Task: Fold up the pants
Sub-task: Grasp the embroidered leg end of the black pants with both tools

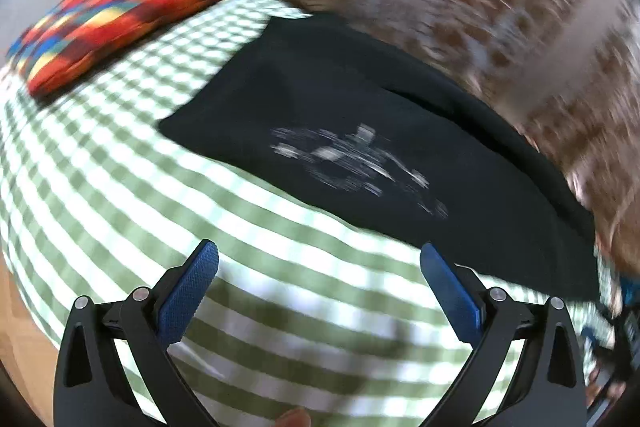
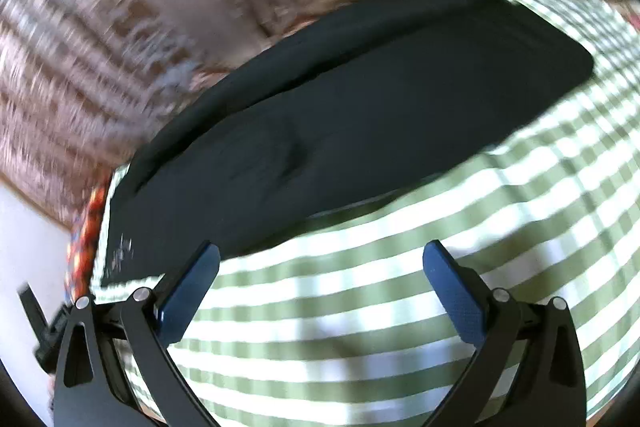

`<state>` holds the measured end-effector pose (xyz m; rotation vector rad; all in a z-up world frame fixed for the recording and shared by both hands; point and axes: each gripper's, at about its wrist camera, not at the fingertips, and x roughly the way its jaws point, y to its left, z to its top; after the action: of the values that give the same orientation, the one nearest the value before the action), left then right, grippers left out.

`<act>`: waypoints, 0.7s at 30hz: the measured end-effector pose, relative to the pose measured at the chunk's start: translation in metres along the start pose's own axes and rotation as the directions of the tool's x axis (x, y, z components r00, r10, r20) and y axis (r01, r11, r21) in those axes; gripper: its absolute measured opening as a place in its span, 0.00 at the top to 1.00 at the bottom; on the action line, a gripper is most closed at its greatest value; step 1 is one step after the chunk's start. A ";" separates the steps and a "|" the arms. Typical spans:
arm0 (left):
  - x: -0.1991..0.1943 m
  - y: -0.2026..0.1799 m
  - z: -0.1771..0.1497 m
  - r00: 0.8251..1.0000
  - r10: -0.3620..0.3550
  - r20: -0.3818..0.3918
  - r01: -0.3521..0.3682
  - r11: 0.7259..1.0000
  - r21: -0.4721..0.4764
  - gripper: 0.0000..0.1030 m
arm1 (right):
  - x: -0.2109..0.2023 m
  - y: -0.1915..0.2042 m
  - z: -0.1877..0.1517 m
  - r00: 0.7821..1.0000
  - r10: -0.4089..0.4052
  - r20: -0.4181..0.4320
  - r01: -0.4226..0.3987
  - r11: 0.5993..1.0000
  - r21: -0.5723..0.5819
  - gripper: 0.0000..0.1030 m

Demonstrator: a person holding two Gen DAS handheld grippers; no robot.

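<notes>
We see the folded black fabric pants (image 1: 360, 131) lying flat on the green-and-white checked cloth (image 1: 140, 167), ahead of both grippers and touching neither. Our left gripper (image 1: 320, 259) has its blue-padded fingers (image 1: 188, 291) spread wide with only checked cloth between them; the pants' near edge runs just beyond its right fingertip. Our right gripper (image 2: 320, 259) is likewise spread wide and empty, the pants (image 2: 360, 115) just beyond its left fingertip. The pants form a long layered slab bearing a blurred white print. A multicoloured checked cushion (image 1: 120, 23) lies beyond their far corner.
</notes>
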<state>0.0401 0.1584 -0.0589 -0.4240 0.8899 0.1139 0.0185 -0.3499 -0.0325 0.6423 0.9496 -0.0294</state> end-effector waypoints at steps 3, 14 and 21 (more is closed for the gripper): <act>0.006 0.026 0.016 1.000 0.013 0.006 -0.012 0.997 -0.080 0.03 | -0.004 -0.027 0.015 1.000 -0.002 0.011 0.001 0.996 0.084 0.02; 0.054 0.048 0.052 0.999 -0.005 -0.054 -0.005 0.984 -0.176 0.56 | 0.023 -0.074 0.051 0.996 0.089 0.020 -0.091 0.957 0.275 0.18; 0.065 0.050 0.065 0.999 -0.032 -0.012 0.029 0.980 -0.197 0.95 | 0.048 -0.062 0.064 0.998 0.061 0.012 -0.062 0.966 0.253 0.63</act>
<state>0.1156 0.2253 -0.0889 -0.6231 0.8902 0.1716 0.0761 -0.4217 -0.0733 0.9076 0.9294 -0.0976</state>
